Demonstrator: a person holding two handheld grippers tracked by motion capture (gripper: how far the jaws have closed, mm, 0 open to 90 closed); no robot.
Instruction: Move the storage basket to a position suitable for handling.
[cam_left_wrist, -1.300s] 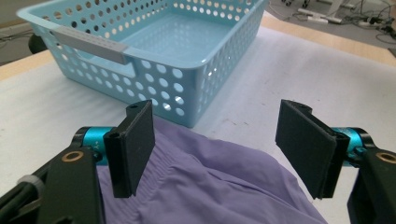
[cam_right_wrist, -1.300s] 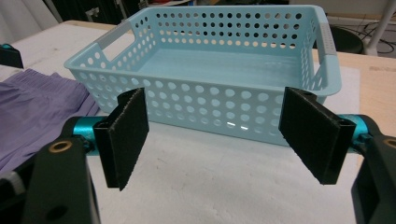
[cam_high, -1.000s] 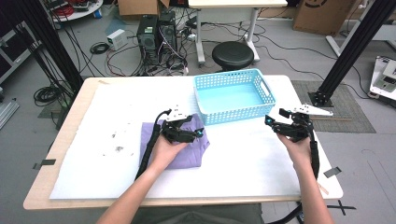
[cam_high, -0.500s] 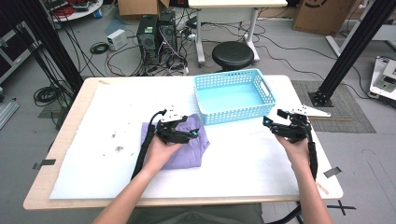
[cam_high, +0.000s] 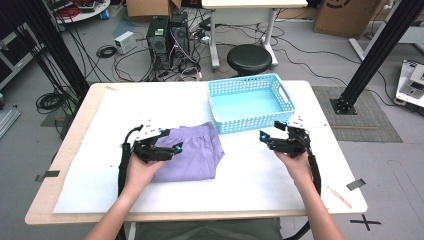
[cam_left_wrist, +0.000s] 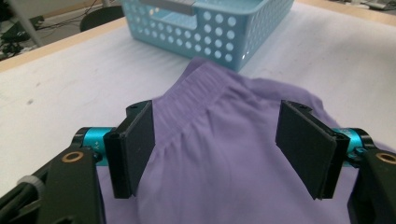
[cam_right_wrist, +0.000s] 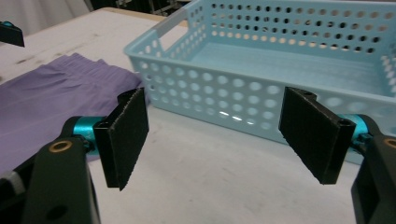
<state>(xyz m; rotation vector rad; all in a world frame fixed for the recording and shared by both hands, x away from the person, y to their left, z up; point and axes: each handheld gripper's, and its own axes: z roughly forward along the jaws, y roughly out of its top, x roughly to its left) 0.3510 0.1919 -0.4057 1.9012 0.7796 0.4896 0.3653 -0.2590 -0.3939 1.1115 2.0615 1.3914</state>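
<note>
A folded purple cloth (cam_high: 197, 152) with an elastic waistband lies on the white table cover, just left of the light blue basket (cam_high: 250, 102). My left gripper (cam_high: 175, 148) hovers over the cloth's left part, jaws wide open with purple fabric (cam_left_wrist: 224, 154) showing between them. My right gripper (cam_high: 264, 137) is open too, held above bare table just in front of the basket's near wall (cam_right_wrist: 224, 100), pointing left toward the cloth (cam_right_wrist: 51, 107). The basket's floor is bare.
The table's white cover (cam_high: 125, 112) spreads left and in front of the cloth. Past the far edge stand a black stool (cam_high: 249, 59), computer towers (cam_high: 167, 35) and tangled cables. Black frame legs (cam_high: 370, 55) rise at the right.
My left gripper has drawn back left and nearer over the cloth. My right gripper has shifted left toward the basket's near corner. The cloth lies flatter.
</note>
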